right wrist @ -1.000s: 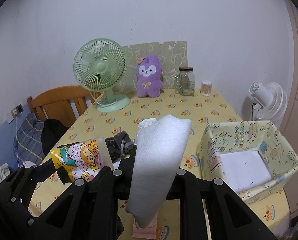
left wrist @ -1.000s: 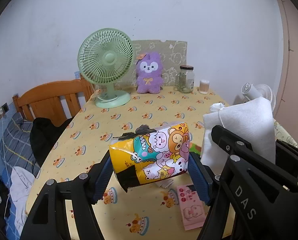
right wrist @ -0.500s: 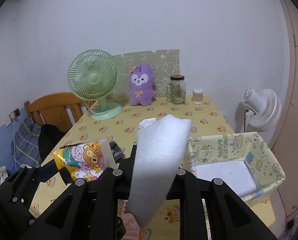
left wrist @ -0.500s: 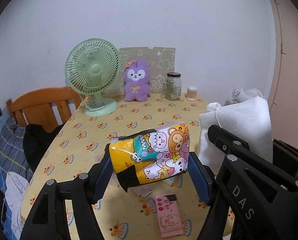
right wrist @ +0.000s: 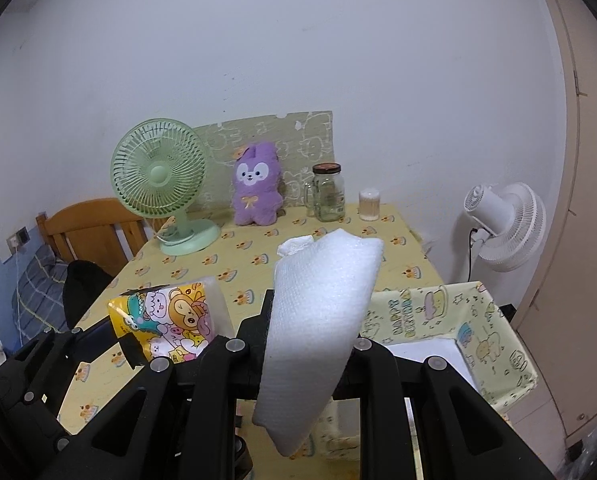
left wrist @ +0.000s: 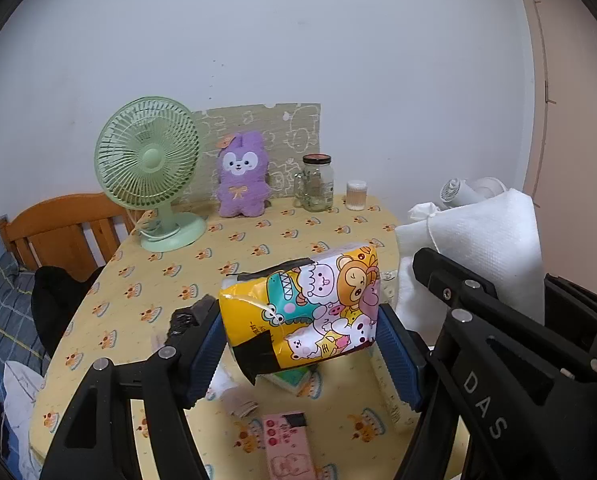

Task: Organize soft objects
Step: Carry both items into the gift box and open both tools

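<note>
1. The left gripper [left wrist: 298, 344] has its blue pads pressed against both ends of a yellow cartoon-printed tissue pack [left wrist: 302, 312], holding it in the air above the table [left wrist: 146, 292].
2. The right gripper [right wrist: 302, 344] is squeezed tight on a white textured pouch [right wrist: 318, 328], which stands up between the fingers and hangs below them.
3. Seen from the right wrist, the tissue pack [right wrist: 170, 320] sits to the left of the white pouch, and a paper-lined box [right wrist: 494, 344] with a white bottom sits to its right, at the table's near corner.
4. Under the tissue pack lie a pink packet [left wrist: 286, 448], a small green item and a black clump [left wrist: 190, 316]; what these two are I cannot tell.
5. Far beyond the tissue pack, along the wall, stand a green desk fan [left wrist: 150, 172], a purple plush bunny [left wrist: 242, 180], a glass jar [left wrist: 316, 184] and a small cotton-swab tub [left wrist: 356, 194].
6. A white standing fan [right wrist: 506, 224] stands off the table, behind the box.
</note>
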`<move>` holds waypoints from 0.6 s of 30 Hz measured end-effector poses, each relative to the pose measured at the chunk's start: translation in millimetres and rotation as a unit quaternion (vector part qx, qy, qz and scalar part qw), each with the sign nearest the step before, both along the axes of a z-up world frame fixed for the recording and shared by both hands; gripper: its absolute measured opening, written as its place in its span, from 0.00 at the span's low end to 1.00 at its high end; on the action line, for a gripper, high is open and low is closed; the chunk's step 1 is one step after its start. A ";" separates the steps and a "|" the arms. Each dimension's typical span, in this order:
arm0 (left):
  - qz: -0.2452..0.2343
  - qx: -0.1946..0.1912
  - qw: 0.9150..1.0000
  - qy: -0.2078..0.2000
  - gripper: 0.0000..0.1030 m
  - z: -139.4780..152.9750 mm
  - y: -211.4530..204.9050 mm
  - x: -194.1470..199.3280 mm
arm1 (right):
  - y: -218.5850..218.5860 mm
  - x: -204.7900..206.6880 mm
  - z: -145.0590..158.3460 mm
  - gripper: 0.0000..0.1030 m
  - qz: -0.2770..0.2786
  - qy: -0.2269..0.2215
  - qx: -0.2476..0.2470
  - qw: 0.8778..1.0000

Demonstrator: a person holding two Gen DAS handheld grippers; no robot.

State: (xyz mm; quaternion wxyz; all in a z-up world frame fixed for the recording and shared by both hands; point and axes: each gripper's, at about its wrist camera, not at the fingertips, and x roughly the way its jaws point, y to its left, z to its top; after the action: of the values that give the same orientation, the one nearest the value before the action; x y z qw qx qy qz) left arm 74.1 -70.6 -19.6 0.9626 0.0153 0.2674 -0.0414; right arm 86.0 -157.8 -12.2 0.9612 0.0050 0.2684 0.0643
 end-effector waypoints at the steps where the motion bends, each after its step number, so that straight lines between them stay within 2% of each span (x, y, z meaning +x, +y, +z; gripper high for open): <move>1: -0.001 0.000 1.000 -0.001 0.72 0.4 -3.1 1.1 | -3.3 1.1 0.2 0.21 0.000 0.000 0.000 1.000; 10: -0.009 0.009 1.000 -0.004 0.72 -1.7 -28.2 12.3 | -28.4 8.7 -1.6 0.20 -0.001 -0.007 0.002 1.000; 18: -0.037 0.008 0.999 0.003 0.72 -9.2 -59.2 27.1 | -58.6 16.8 -6.4 0.20 -0.019 -0.008 0.001 1.000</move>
State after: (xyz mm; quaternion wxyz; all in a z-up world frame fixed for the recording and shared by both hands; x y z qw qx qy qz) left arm 101.2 -129.8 -28.8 0.9594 0.0329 0.2699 -0.0749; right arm 102.8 -216.4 -18.6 0.9644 0.0108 0.2603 0.0464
